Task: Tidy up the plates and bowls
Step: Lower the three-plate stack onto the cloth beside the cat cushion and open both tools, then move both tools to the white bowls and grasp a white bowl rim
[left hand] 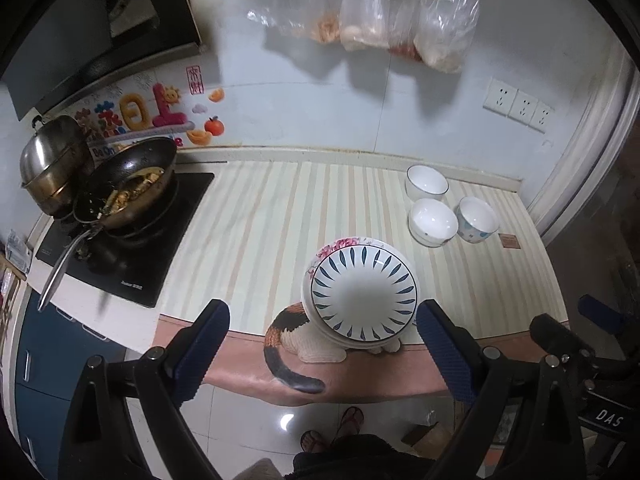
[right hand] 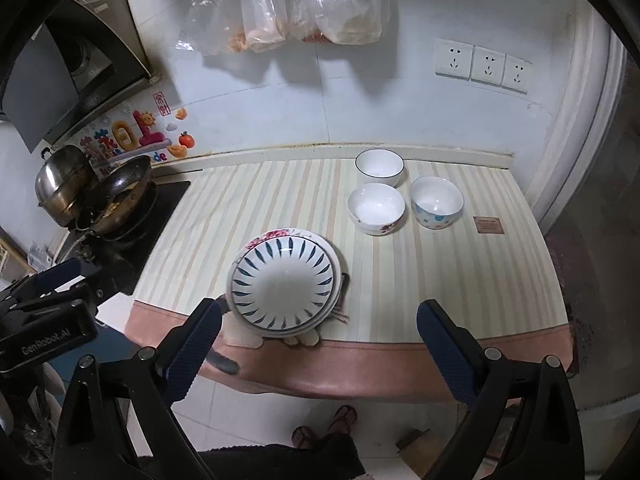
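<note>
A stack of plates (left hand: 362,294) (right hand: 284,282) sits near the counter's front edge, a white plate with blue leaf marks on top and a pink-flowered plate under it. Three white bowls stand at the back right: a dark-rimmed one (left hand: 426,182) (right hand: 379,167), a flower-patterned one (left hand: 433,222) (right hand: 376,207) and a blue-dotted one (left hand: 477,219) (right hand: 437,201). My left gripper (left hand: 322,340) is open and empty, in front of the plates off the counter edge. My right gripper (right hand: 320,340) is open and empty, in front of the counter, just right of the plates.
A striped mat (right hand: 440,272) covers the counter. A cat-shaped cloth (left hand: 288,340) lies under the plates and hangs over the edge. A wok with food (left hand: 128,184) and a steel pot (left hand: 52,168) stand on the black cooktop at left. Plastic bags (right hand: 304,4) hang on the wall.
</note>
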`<action>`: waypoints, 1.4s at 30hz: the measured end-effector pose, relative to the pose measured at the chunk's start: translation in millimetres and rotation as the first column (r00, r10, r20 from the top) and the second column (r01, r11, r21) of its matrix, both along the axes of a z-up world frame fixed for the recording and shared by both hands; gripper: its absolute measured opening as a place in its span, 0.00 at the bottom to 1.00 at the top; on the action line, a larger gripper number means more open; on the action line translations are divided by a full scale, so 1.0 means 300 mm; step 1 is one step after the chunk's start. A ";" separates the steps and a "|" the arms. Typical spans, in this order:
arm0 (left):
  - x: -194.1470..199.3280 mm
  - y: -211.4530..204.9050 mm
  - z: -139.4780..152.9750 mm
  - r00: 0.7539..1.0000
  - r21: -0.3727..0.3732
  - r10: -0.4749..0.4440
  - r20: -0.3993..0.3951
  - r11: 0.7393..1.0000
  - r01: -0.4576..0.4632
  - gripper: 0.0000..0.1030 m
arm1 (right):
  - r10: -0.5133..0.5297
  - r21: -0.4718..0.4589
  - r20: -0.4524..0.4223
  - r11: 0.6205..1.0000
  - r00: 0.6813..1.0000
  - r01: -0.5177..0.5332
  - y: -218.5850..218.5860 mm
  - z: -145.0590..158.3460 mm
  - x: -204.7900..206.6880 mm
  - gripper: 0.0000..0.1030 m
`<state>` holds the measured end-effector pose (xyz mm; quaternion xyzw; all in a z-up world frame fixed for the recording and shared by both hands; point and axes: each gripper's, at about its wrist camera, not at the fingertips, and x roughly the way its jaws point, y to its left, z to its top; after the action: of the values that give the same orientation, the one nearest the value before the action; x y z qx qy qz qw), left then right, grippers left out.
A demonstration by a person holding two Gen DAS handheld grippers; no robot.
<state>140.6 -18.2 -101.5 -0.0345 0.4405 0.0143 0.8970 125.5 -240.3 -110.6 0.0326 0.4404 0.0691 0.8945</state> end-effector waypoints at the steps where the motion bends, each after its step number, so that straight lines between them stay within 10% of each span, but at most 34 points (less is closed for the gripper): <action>1: -0.012 0.004 0.008 1.000 0.003 -0.004 0.005 1.000 0.004 0.93 | -0.002 0.002 0.005 1.000 1.000 0.002 0.004 0.011 -0.021 0.97; 27: -0.035 -0.004 -0.029 0.996 -0.032 -0.083 -0.024 0.996 0.082 1.00 | 0.014 0.066 -0.020 0.998 1.000 -0.012 0.006 0.005 -0.060 0.97; 36: 0.267 -0.158 -0.057 0.994 0.026 -0.073 0.086 0.997 0.071 1.00 | 0.022 0.172 0.040 0.985 0.999 -0.029 -0.209 -0.084 0.248 0.97; 42: 0.673 -0.291 -0.232 0.990 -0.027 -0.120 -0.079 0.993 0.119 1.00 | -0.008 0.206 -0.099 0.978 0.995 0.028 -0.420 -0.269 0.643 0.97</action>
<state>342.4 -105.6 -171.1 -0.0174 0.4778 -0.0430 0.8773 318.5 -366.2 -191.3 0.1332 0.4736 0.1048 0.8643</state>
